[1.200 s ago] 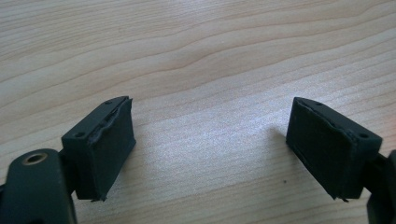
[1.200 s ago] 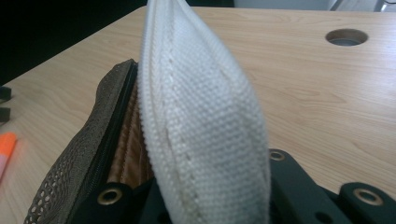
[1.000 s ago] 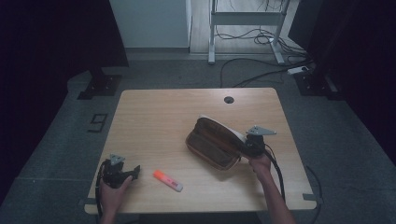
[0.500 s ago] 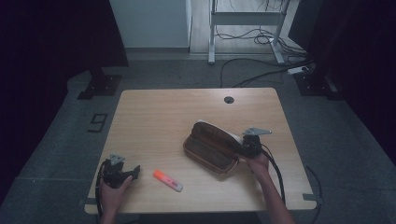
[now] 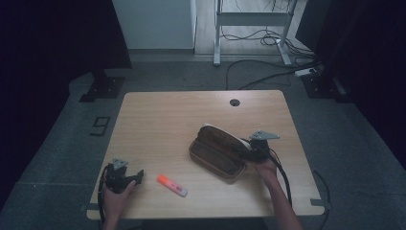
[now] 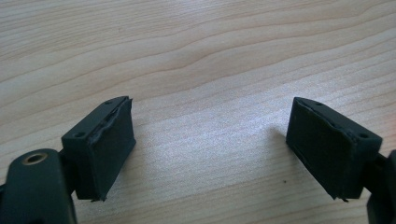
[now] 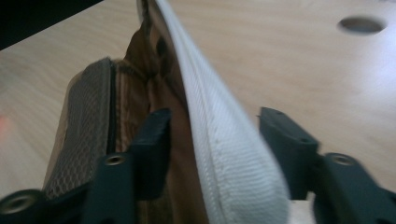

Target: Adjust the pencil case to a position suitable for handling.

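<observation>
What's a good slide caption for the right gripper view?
Right gripper, fingers apart, straddling the white-edged flap of an open brown pencil case on the wooden table.

Brown pencil case (image 5: 218,151) open; highlighter (image 5: 172,185) flat

1. Table (image 5: 158,120): light wood-grain top, rectangular, rounded corners; stands on a grey floor (image 5: 67,143).
2. Round hole (image 5: 234,102) in the tabletop, far side, right of centre.
3. Brown pencil case (image 5: 218,153) lies open on the table, right of centre, set at a slant, with a pale edge along its far side.
4. Orange highlighter (image 5: 172,185) lies flat near the front edge, left of centre, well apart from the case.
</observation>
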Demonstrator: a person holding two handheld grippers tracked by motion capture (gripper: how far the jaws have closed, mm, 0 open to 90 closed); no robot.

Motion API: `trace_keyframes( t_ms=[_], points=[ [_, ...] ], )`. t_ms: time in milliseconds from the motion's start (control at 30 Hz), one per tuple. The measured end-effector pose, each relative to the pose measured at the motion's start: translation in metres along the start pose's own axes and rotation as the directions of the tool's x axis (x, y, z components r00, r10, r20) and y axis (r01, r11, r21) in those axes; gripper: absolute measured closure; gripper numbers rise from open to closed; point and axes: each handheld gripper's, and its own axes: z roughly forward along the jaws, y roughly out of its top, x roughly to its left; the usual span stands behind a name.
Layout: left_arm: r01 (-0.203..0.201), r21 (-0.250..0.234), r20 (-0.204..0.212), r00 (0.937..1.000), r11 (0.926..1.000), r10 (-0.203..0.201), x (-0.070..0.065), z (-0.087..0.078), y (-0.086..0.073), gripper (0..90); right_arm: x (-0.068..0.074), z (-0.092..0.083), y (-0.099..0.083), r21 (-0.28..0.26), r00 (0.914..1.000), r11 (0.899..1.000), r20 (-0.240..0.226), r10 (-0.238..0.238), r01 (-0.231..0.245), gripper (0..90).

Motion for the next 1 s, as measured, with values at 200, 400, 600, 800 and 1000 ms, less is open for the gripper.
trace_keyframes(
  t_ms=[200,400,600,800,1000],
  points=[
    [0.0,0.0,0.0,1.0,1.0,0.0,0.0,0.0,0.0,15.0,0.005,-0.017,0.008,-0.083,0.9969,0.996,0.078,-0.01,0.017,32.4],
    [-0.001,0.0,0.0,1.0,1.0,0.001,0.0,0.0,0.0,15.0,0.012,-0.033,0.016,-0.164,0.9961,0.986,0.088,-0.001,0.016,32.6],
    [-0.001,0.0,0.0,1.0,1.0,0.001,0.0,0.0,0.0,15.0,0.028,-0.039,0.023,-0.19,0.9997,0.981,0.014,-0.018,0.02,33.7],
    [-0.001,0.0,0.0,1.0,1.0,0.001,0.0,0.0,0.0,15.0,0.047,-0.033,0.025,-0.159,0.9981,0.986,-0.024,-0.057,0.052,33.8],
    [0.0,0.0,0.001,1.0,1.0,0.0,0.0,0.0,0.0,15.0,0.066,-0.021,0.023,-0.117,0.9939,0.989,-0.061,-0.093,0.085,33.7]
  ],
)
